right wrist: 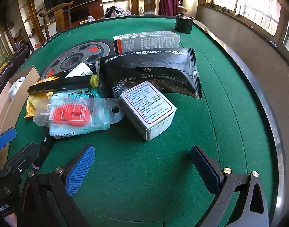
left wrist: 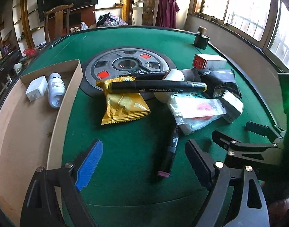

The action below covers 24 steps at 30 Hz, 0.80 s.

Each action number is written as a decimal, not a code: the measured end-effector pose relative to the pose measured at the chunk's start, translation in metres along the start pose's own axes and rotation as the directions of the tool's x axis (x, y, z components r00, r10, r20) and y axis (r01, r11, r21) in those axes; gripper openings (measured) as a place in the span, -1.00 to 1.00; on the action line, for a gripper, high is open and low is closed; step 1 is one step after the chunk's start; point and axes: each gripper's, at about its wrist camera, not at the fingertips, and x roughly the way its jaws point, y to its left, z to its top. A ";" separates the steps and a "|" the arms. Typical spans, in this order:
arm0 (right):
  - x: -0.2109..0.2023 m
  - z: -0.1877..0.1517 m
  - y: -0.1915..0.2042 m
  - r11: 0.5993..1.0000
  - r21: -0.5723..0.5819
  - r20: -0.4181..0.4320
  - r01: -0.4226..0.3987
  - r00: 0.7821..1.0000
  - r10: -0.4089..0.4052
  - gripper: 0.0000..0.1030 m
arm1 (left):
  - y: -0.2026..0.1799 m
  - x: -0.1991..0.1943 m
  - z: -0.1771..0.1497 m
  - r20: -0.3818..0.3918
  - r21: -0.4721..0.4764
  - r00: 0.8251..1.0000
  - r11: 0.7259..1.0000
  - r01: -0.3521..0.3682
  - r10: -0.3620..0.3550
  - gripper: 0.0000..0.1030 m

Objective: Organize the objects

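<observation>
My left gripper (left wrist: 142,162) hangs open over the green felt, and a black marker with a pink end (left wrist: 168,156) lies between its fingers, untouched. Beyond it lie a yellow snack packet (left wrist: 123,106), a long black marker (left wrist: 157,87), a clear pack with red pieces (left wrist: 197,111) and a black wrapper (left wrist: 220,83). A cardboard box (left wrist: 69,102) at the left holds a white bottle (left wrist: 55,89) and a white plug (left wrist: 35,88). My right gripper (right wrist: 144,167) is open and empty, just short of a small white box (right wrist: 150,109) and the clear pack (right wrist: 72,111).
A round grey hub (left wrist: 125,64) sits in the table's middle. A red-and-white box (left wrist: 208,61) and a black jar (left wrist: 201,39) stand far right. The table's raised rim (right wrist: 271,117) curves along the right. Wooden chairs and shelves stand beyond.
</observation>
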 end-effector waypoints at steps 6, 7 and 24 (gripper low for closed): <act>0.003 0.002 0.002 1.000 -0.018 -0.002 0.011 1.000 -0.012 1.00 | -0.006 0.006 0.000 0.000 0.027 1.000 0.999 0.017 -0.017 0.68; 0.003 0.002 0.003 1.000 -0.022 -0.003 0.015 1.000 -0.015 1.00 | -0.007 0.006 0.000 0.003 0.035 1.000 0.999 0.020 -0.021 0.64; -0.004 0.009 -0.035 0.989 0.140 0.027 -0.046 0.999 0.043 1.00 | -0.010 0.011 -0.002 -0.059 0.066 0.987 0.986 0.154 -0.151 -0.69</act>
